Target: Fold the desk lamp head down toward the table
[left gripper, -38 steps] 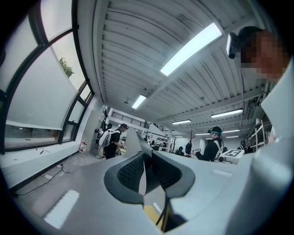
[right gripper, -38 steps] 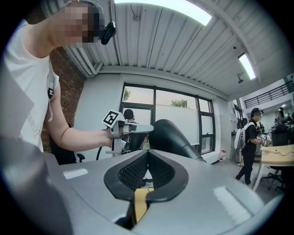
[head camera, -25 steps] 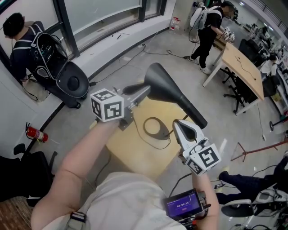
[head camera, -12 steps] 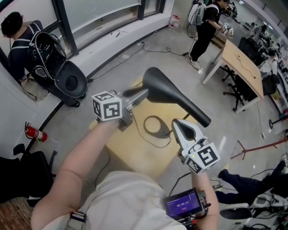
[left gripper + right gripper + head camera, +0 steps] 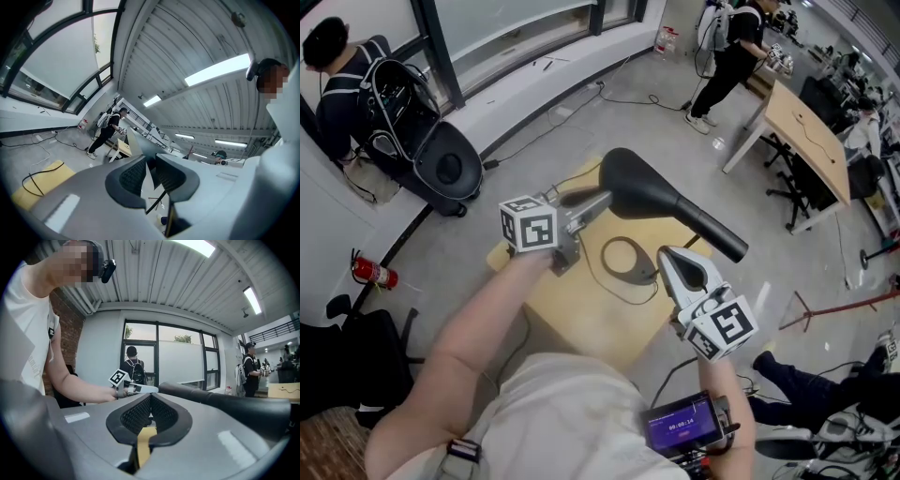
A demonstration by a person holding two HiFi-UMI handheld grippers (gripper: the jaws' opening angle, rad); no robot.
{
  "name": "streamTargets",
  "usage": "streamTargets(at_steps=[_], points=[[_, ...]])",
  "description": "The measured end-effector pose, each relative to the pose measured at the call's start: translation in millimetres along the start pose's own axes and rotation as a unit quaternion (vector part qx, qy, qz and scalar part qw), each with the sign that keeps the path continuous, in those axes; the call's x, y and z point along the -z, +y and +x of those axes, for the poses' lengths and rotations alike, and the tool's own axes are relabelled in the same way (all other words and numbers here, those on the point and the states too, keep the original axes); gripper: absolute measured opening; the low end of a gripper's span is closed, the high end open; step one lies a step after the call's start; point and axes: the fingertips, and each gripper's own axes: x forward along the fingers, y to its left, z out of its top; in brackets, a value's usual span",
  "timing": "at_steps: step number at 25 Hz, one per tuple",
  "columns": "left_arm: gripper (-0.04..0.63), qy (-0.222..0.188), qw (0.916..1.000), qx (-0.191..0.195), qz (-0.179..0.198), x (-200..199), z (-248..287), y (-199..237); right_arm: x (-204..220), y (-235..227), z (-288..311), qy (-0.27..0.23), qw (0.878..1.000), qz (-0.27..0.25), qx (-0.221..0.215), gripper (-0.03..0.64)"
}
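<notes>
The black lamp head (image 5: pixel 636 184) hangs over the small yellow desk (image 5: pixel 567 323), above the lamp's round base (image 5: pixel 623 262), which sits flat on the desk. The head is lower now than it was a moment ago. Back then its wide end pointed up more; now it lies closer to flat, and its long neck runs out to the right. The left gripper (image 5: pixel 600 197) pinches the edge of the wide end. A thin pale wedge of that edge sits between its jaws in the left gripper view. The jaws have just opened a tiny bit, but the edge is still between them. This gripper has come down together with the head, so I think it is the one pulling the head down. The right gripper (image 5: pixel 677 260) sits just beside the neck, near the base. Its jaws are pressed together with nothing between them. The fold looks like it is under way but not done, because the head is still well above the desk and must tip down more.
</notes>
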Motion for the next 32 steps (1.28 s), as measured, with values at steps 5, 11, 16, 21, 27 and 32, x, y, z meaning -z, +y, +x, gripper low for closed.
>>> streamTargets(at_steps=[5, 11, 16, 21, 27, 32], points=[[0.062, -0.003, 0.9995, 0.015, -0.026, 13.2, 0.4, 7.7, 1.6, 0.7, 4.1, 0.005, 1.000, 0.000, -0.005, 0.012], [0.063, 0.004, 0.9984, 0.027, -0.049, 34.1, -0.2, 14.5, 10.2, 4.9, 6.7, 0.014, 1.000, 0.000, -0.007, 0.012], [0.063, -0.001, 0.9968, 0.038, -0.070, 46.4, 4.9, 17.6, 12.6, 3.7, 7.8, 0.018, 1.000, 0.002, -0.009, 0.012], [0.064, 0.001, 0.9947, 0.048, -0.091, 60.6, 6.8, 20.3, 17.3, 3.5, 7.6, 0.023, 1.000, 0.006, -0.008, 0.012], [0.063, 0.000, 0.9921, 0.058, -0.111, 73.2, 9.9, 20.4, 21.3, 2.5, 5.4, 0.027, 1.000, 0.010, -0.004, 0.012], [0.063, 0.005, 0.9880, 0.061, -0.142, 90.5, 16.7, 21.4, 20.1, -2.5, 0.8, 0.032, 0.999, 0.013, -0.001, 0.012]])
